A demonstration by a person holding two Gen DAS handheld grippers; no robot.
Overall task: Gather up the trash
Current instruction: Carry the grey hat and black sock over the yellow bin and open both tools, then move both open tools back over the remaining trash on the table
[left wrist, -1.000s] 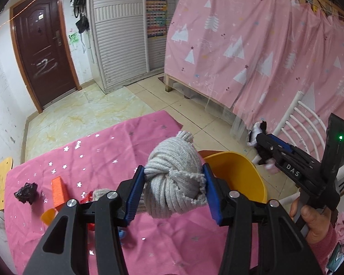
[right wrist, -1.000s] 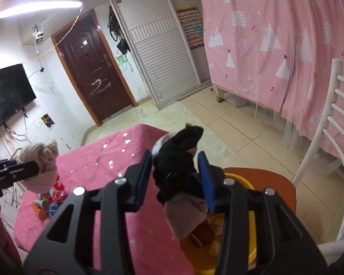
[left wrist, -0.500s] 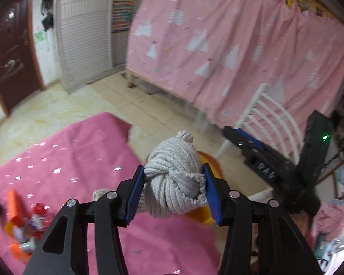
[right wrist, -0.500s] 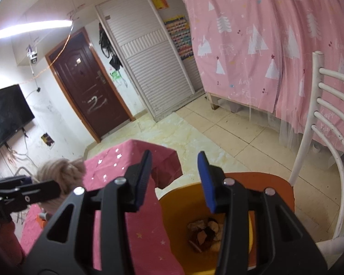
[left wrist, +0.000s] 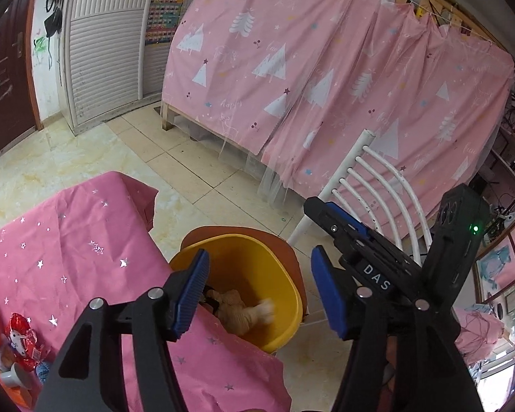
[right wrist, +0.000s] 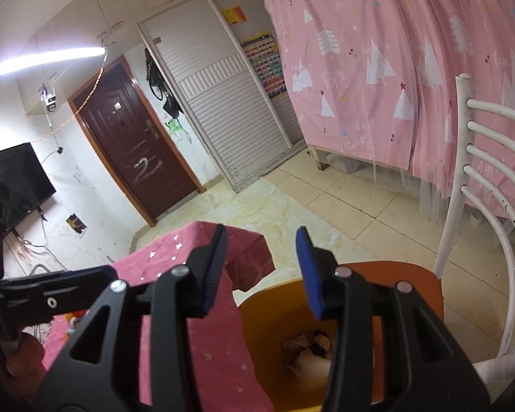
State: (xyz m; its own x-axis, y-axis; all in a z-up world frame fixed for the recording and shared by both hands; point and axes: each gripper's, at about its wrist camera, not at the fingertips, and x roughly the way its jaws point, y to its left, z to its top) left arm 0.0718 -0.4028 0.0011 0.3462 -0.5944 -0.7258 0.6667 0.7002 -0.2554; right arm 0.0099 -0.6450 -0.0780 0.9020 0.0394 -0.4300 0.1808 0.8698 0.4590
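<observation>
A yellow bin (left wrist: 278, 274) stands on an orange chair seat (left wrist: 292, 250) beside the pink table. Inside it lie a beige knitted ball (left wrist: 243, 310) and other scraps; the bin (right wrist: 267, 319) also shows in the right wrist view with scraps (right wrist: 309, 343) at its bottom. My left gripper (left wrist: 259, 292) is open and empty above the bin. My right gripper (right wrist: 262, 267) is open and empty above the bin too; it shows in the left wrist view (left wrist: 329, 219).
The pink starred tablecloth (left wrist: 68, 240) covers the table left of the bin. Several items, a red wrapper (left wrist: 22, 338) among them, lie at its left edge. A white chair back (left wrist: 377, 185) stands right of the bin. A pink curtain (left wrist: 326, 68) hangs behind.
My left gripper opened and the knitted ball dropped into the bin. My right gripper let go of the black item earlier and stays open over the bin.
</observation>
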